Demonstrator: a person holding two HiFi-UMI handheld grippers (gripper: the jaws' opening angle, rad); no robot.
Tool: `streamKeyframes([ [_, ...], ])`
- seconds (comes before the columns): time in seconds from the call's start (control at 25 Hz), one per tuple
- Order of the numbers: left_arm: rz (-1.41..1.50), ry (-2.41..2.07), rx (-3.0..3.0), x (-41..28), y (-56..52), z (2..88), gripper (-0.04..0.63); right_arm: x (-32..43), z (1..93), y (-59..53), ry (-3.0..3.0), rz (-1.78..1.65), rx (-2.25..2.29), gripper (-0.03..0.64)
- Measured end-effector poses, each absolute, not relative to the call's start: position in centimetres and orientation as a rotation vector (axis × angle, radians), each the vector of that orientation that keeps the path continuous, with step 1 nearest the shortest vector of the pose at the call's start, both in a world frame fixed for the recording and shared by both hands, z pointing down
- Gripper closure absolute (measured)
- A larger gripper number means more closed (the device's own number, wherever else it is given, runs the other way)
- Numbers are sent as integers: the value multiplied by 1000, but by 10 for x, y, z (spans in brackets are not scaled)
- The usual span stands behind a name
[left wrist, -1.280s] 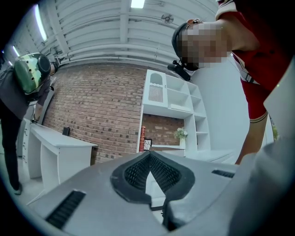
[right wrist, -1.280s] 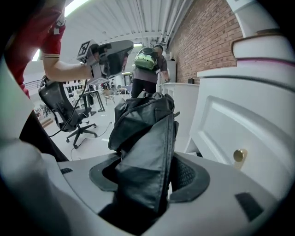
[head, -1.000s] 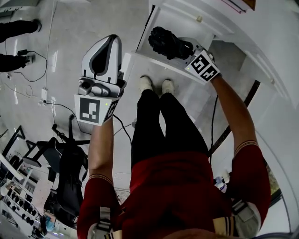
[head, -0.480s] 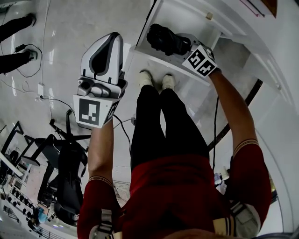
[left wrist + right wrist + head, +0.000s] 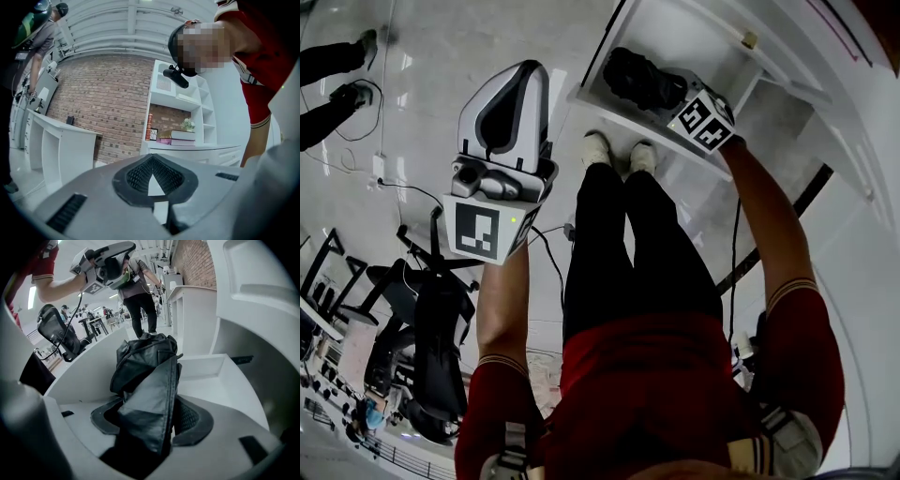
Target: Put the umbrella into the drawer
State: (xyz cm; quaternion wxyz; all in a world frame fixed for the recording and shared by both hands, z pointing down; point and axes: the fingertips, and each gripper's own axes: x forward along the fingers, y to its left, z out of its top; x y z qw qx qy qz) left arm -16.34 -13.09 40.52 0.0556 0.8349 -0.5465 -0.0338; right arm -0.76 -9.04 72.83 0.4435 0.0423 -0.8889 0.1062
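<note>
The black folded umbrella (image 5: 642,80) hangs over the inside of the open white drawer (image 5: 602,101), at the top of the head view. My right gripper (image 5: 667,94) is shut on it and points steeply down. In the right gripper view the umbrella (image 5: 147,376) sticks out between the pads of my right gripper (image 5: 154,425), with the drawer's walls (image 5: 84,376) around it. My left gripper (image 5: 523,73) is held level to the left of the drawer, away from it. Its jaws meet at the tips around nothing, as the left gripper view (image 5: 154,185) also shows.
The person's white shoes (image 5: 614,155) stand right in front of the drawer. A black office chair (image 5: 431,319) and floor cables (image 5: 384,178) are at the left. Another person (image 5: 138,296) stands beyond the drawer. A white shelf unit with books (image 5: 178,136) and a white counter (image 5: 56,140) line the brick wall.
My right gripper has sunk with the umbrella, which now lies deeper inside the drawer's outline. The left gripper has come down a little and stays shut.
</note>
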Motion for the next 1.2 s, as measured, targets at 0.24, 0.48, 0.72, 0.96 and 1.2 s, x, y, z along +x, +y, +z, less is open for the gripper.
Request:
streamKeyframes([
  [0.24,-97,-1666,2512,-167,-134,420,589,-9,750,-83,-2181,267,61,350],
  [0.48,-88,-1663,2503,-168,-136,433,589,-10,769,-81,-2158,288,49,350],
  [0.72,-77,-1641,2506,-159,-136,443,589,-8,787,-76,-2133,306,44,350],
  [0.96,-63,-1621,2517,-148,-136,446,589,-7,795,-73,-2128,317,37,350],
  [1.2,-51,-1610,2519,-139,-133,447,589,-10,800,-72,-2123,332,22,335],
])
